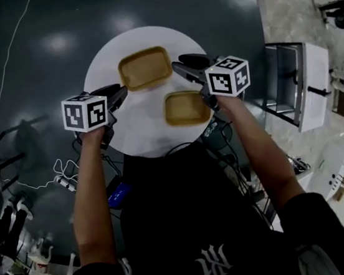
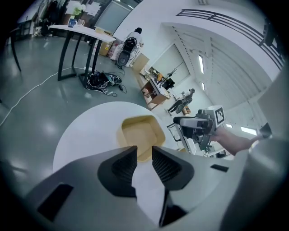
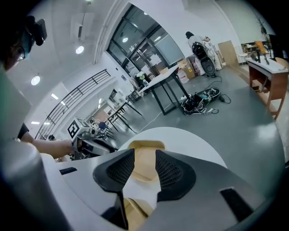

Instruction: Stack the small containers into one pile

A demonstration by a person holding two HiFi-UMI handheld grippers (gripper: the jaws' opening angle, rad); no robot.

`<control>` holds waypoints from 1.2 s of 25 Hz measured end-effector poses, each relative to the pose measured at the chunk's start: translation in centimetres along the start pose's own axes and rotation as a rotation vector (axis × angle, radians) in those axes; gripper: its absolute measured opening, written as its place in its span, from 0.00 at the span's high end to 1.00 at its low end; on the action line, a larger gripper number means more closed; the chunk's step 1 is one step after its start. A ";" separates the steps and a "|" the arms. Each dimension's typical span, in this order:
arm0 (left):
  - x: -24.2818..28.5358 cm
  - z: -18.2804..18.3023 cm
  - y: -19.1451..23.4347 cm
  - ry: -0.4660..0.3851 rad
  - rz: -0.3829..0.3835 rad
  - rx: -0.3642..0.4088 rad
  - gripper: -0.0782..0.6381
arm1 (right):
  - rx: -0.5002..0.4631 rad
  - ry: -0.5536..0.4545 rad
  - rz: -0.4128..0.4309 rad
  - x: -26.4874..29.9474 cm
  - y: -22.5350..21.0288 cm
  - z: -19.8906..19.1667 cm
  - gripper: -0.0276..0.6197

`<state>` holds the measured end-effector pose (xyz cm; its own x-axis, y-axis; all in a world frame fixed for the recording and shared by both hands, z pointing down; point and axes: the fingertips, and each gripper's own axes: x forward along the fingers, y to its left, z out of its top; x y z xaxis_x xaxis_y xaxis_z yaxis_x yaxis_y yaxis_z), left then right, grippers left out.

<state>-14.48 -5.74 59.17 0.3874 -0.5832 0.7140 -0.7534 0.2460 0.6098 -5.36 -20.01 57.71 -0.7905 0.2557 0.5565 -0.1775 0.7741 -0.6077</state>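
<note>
- Your left gripper (image 1: 120,94): jaws apart, nothing held; tips over round white table (image 1: 138,129), just left of larger tan container (image 1: 144,68).
- Your right gripper (image 1: 178,65): jaws apart, empty; tips near that container's right rim.
- Smaller tan container (image 1: 187,108): separate, not stacked, beneath right gripper body.
- Surroundings: white cabinet (image 1: 297,86) right of table; white cable (image 1: 9,67) on floor, left.

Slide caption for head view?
Open left gripper and open right gripper flank larger tan rectangular container; smaller tan container beside it on round white table.
</note>
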 end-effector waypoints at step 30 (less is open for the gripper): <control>4.3 -0.5 2.9 0.067 -0.033 -0.109 0.80 | 0.135 0.174 -0.016 5.3 -3.5 -4.9 0.81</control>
<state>-14.75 -7.12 64.16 0.4480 -0.5403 0.7123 -0.6791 0.3126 0.6642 -6.02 -18.53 65.55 -0.6762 0.3493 0.6486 -0.2748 0.6973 -0.6620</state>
